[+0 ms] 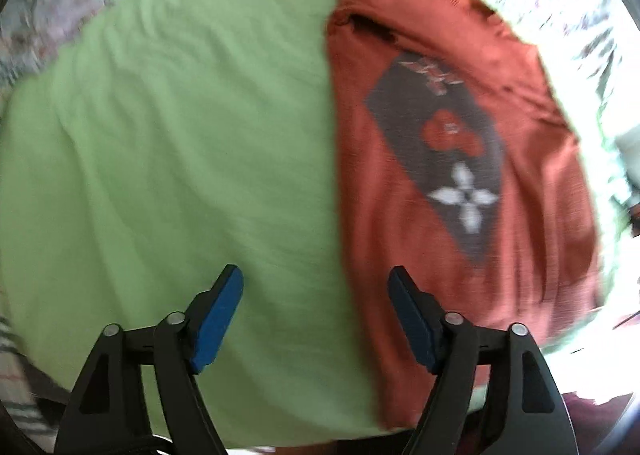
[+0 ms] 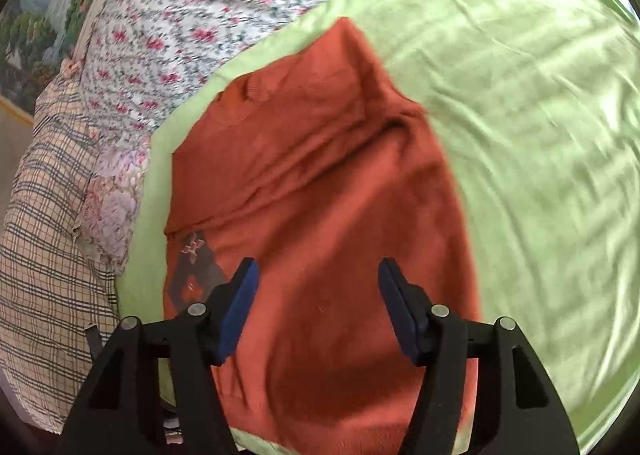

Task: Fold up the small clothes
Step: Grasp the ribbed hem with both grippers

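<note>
An orange knit sweater (image 1: 448,159) with a dark diamond pattern (image 1: 448,143) lies partly folded on a light green cloth (image 1: 180,135). In the left wrist view it fills the right half. My left gripper (image 1: 316,279) is open and empty above the green cloth, at the sweater's left edge. In the right wrist view the sweater (image 2: 320,195) lies in the middle, one side folded over the front, with the pattern (image 2: 192,271) showing at its left edge. My right gripper (image 2: 316,271) is open and empty just above the sweater.
The green cloth (image 2: 520,135) covers a bed with a floral sheet (image 2: 200,7). A plaid fabric (image 2: 44,215) and a floral pillow (image 2: 112,207) lie to the left in the right wrist view. A picture (image 2: 36,15) hangs at far left.
</note>
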{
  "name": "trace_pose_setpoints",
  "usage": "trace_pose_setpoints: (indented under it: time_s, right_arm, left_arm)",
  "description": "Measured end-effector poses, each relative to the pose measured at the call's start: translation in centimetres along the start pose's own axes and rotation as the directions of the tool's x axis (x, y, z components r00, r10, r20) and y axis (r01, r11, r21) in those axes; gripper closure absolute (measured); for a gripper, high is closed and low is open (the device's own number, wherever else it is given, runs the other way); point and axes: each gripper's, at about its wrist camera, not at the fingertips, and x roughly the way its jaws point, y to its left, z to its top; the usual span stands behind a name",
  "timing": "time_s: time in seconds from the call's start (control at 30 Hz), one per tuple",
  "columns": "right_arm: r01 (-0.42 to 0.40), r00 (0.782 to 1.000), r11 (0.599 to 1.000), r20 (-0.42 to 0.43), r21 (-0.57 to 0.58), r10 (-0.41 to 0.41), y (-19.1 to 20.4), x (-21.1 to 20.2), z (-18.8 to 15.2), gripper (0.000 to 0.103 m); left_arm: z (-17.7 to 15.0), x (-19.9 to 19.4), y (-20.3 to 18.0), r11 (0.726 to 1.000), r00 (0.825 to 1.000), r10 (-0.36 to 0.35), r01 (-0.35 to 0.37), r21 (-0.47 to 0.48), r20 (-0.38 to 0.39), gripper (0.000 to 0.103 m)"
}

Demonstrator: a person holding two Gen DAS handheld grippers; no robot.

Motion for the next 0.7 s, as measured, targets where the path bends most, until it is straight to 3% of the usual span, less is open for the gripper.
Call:
trace_pose_setpoints:
  time_s: [0.1, 0.23, 0.37, 0.5, 0.7]
  right_arm:
    - [0.010, 1.000, 1.000, 0.020, 0.020, -0.010, -1.3, -1.2, -1.8, 0.040]
    - [0.038, 0.999, 0.999, 0.035, 0.030, -0.039, -3.1, -2.4, -3.7, 0.040]
    - [0.040, 0.999, 0.998, -0.009, 0.039, -0.040, -4.8, -2.5, -5.5, 0.046]
    - [0.037, 0.998, 0.998, -0.054, 0.060, -0.034, -6.6, -2.4, -7.1, 0.046]
    - [-0.064, 0.993, 0.995, -0.097, 0.082, 0.072, -8.4, -1.3, -9.5, 0.047]
  left_arm:
    - [-1.2, 1.2, -0.5, 0.994, 0.994, -0.101, 0.099, -0.052, -0.042, 0.021]
    - [-2.5, 1.7, -2.3, 0.993, 0.992, -0.114, 0.114, -0.006, -0.045, 0.016]
    - [-2.0, 2.5, -3.3, 0.980, 0.979, -0.196, 0.198, 0.024, -0.056, 0.016]
    - [-1.9, 2.9, -3.7, 0.979, 0.980, -0.193, 0.196, 0.050, -0.054, 0.019]
    - [-1.8, 2.7, -1.1, 0.957, 0.956, -0.290, 0.289, -0.013, -0.056, 0.025]
